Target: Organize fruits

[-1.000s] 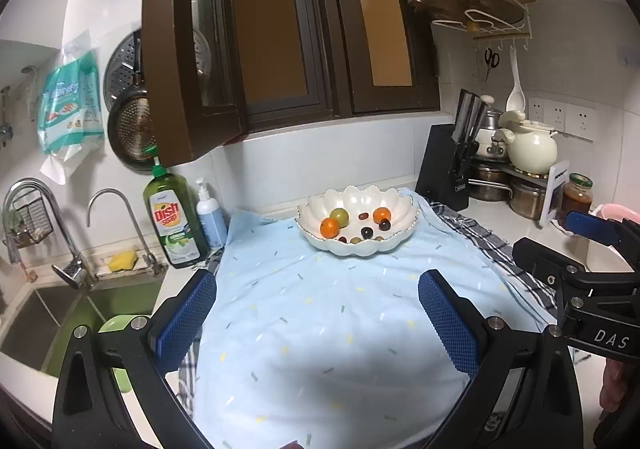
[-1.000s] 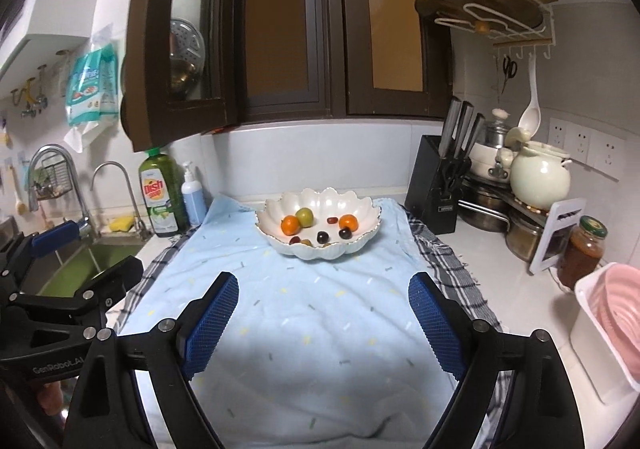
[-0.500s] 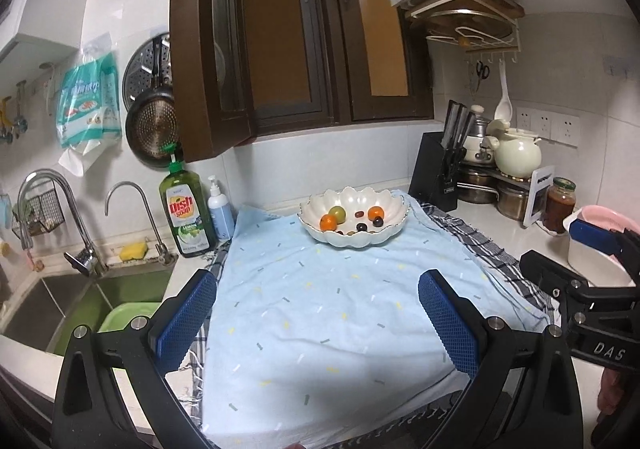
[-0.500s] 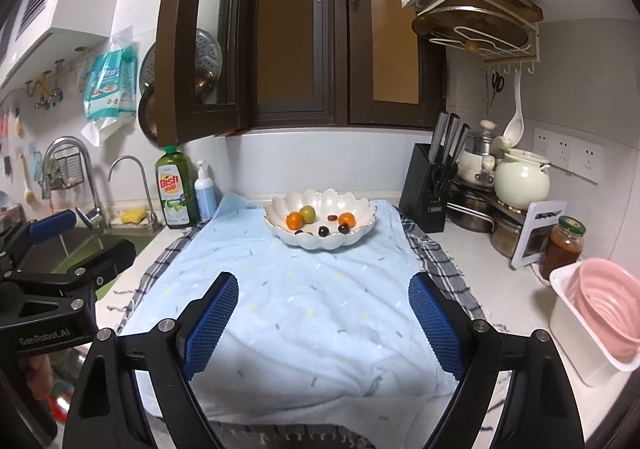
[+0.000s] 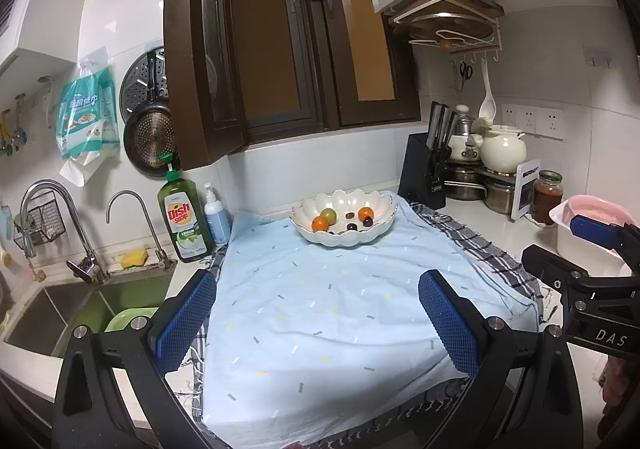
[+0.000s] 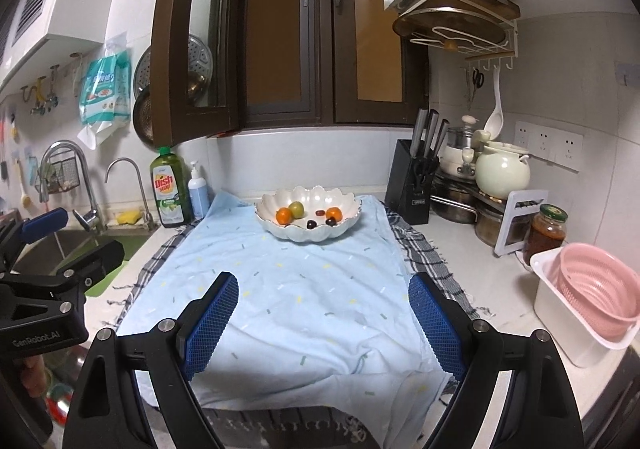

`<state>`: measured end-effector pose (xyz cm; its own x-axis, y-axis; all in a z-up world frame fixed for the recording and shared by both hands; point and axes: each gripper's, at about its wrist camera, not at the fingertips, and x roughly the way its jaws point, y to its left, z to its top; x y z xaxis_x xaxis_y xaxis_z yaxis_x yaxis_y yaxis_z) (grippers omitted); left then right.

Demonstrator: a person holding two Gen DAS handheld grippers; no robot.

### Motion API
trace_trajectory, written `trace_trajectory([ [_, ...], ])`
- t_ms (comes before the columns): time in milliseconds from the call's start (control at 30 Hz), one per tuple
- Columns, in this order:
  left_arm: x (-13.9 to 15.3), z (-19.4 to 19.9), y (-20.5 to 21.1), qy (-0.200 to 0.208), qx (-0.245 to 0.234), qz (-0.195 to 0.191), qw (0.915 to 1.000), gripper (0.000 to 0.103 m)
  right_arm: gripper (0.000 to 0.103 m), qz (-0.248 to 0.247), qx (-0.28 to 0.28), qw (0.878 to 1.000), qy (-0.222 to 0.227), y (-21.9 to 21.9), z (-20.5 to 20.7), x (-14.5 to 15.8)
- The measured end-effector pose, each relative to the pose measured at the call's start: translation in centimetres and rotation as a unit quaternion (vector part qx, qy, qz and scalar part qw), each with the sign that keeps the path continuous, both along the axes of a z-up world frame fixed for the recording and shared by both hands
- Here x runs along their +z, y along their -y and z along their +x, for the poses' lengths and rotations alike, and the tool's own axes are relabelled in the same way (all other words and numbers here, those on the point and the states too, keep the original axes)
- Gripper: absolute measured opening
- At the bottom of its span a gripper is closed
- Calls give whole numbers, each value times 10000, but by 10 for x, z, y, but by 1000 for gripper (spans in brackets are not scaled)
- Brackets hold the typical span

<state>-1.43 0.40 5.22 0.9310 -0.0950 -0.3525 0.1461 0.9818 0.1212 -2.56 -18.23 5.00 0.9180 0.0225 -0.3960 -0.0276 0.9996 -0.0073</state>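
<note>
My left tongs [image 5: 316, 313] and right tongs [image 6: 324, 319] both apart, far bowl [image 6: 308, 235] holding two oranges [image 6: 284, 215], one green fruit [image 6: 296, 208], three dark grapes [image 6: 311, 224]

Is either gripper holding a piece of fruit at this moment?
No: the left gripper and the right gripper are both open and empty above the blue cloth, and the fruits lie in the white bowl.

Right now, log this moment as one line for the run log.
left gripper: open, empty | right gripper: open, empty | fruits: in scalloped white bowl on blue cloth | contact: none
</note>
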Motion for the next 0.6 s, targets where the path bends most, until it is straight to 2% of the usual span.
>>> trace_trajectory([
  [600, 6, -6, 3, 52, -218, -176, 9996, 103, 88, -72, -125, 9998, 124, 4, -14, 7],
])
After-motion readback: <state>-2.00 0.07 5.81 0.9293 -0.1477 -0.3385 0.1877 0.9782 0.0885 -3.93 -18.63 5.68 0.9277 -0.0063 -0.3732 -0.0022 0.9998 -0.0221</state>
